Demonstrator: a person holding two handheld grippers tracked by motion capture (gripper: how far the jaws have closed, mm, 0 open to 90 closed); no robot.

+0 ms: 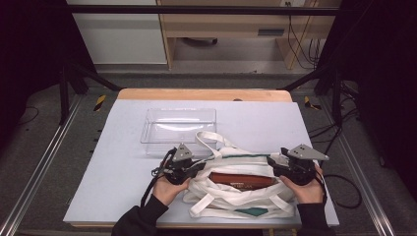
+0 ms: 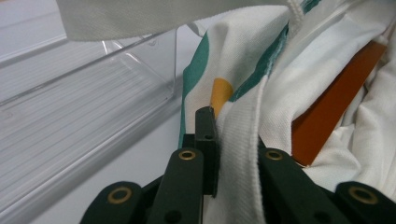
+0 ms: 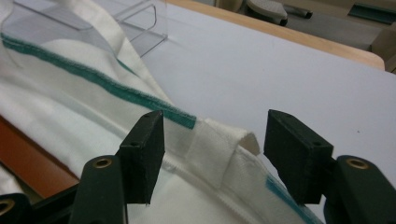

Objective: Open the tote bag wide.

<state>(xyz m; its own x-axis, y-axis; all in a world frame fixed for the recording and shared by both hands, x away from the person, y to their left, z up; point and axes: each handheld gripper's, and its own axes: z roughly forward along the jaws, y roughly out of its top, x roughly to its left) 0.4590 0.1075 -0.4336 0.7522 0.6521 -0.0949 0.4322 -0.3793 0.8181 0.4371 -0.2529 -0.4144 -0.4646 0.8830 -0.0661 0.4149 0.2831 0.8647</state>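
A pale grey mat (image 1: 123,162) covers the wooden table, and a white canvas tote bag with green trim (image 1: 236,194) lies at its near edge, just in front of a clear plastic tray (image 1: 178,126). A flat orange-brown box (image 1: 241,180) sits inside the bag's mouth. At the bag's left rim, the left gripper (image 2: 233,140) is clenched on a white webbing strap. At the bag's right rim, the right gripper (image 3: 212,149) straddles the hem with its jaws parted, not pressing.
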